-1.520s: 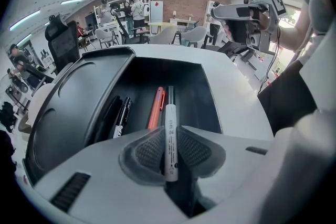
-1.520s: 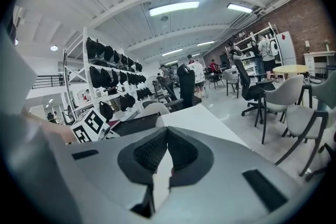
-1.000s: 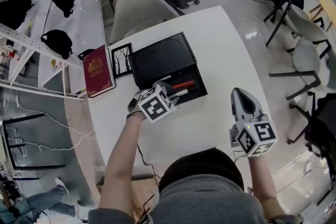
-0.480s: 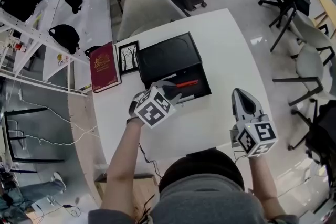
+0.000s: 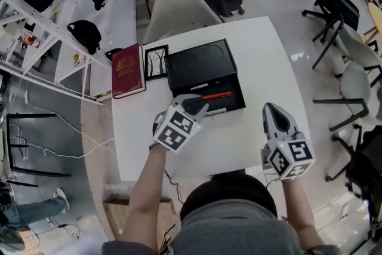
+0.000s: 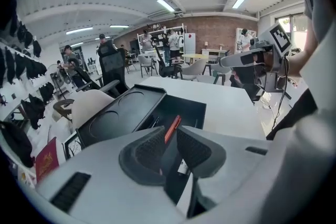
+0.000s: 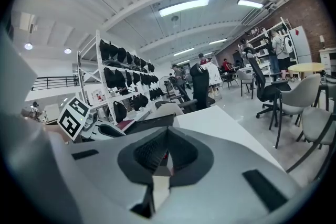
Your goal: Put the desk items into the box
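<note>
The left tongs point(image 5: 200, 107) hover at the near edge of the black box point(image 5: 200, 65) on the white bench point(image 5: 262, 63). Their jaws are slightly apart and closing, with nothing pinched between them. In the left gripper view the red pen point(image 6: 172, 128) shows beyond the gap, lying inside the box's open compartment, with what may be a second, paler pen beside it. The right tongs point(image 5: 273, 108) are pressed together and empty, above the bench's near right part. A red book point(image 5: 128, 70) and a framed picture point(image 5: 156, 62) lie just left of the box
</note>
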Available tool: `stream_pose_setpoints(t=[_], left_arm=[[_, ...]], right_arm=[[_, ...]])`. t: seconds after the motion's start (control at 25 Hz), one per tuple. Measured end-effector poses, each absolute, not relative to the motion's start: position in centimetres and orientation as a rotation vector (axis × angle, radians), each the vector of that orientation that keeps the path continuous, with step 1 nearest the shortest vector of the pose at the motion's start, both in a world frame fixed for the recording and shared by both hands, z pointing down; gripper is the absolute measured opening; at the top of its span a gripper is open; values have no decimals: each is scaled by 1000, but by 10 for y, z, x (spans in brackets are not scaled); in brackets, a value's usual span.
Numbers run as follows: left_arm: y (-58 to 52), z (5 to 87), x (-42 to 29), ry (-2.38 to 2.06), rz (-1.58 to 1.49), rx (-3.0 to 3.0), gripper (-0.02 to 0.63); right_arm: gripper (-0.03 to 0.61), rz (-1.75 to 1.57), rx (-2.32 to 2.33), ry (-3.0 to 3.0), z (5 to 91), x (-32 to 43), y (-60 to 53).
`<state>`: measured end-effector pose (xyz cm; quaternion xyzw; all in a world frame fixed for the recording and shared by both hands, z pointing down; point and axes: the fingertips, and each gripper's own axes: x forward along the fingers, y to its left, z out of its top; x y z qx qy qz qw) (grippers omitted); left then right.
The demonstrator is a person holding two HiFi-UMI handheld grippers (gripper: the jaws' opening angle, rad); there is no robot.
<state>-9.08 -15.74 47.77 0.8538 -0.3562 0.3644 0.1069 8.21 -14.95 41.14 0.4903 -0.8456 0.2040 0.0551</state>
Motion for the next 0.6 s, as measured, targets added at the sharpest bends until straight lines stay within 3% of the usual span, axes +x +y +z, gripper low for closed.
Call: stream_pose_setpoints(t=[0.6], left_arm=[[-140, 451, -122, -1427, 683, 2406, 41]], right_arm=[[5, 587, 1387, -2628, 403, 55, -146]])
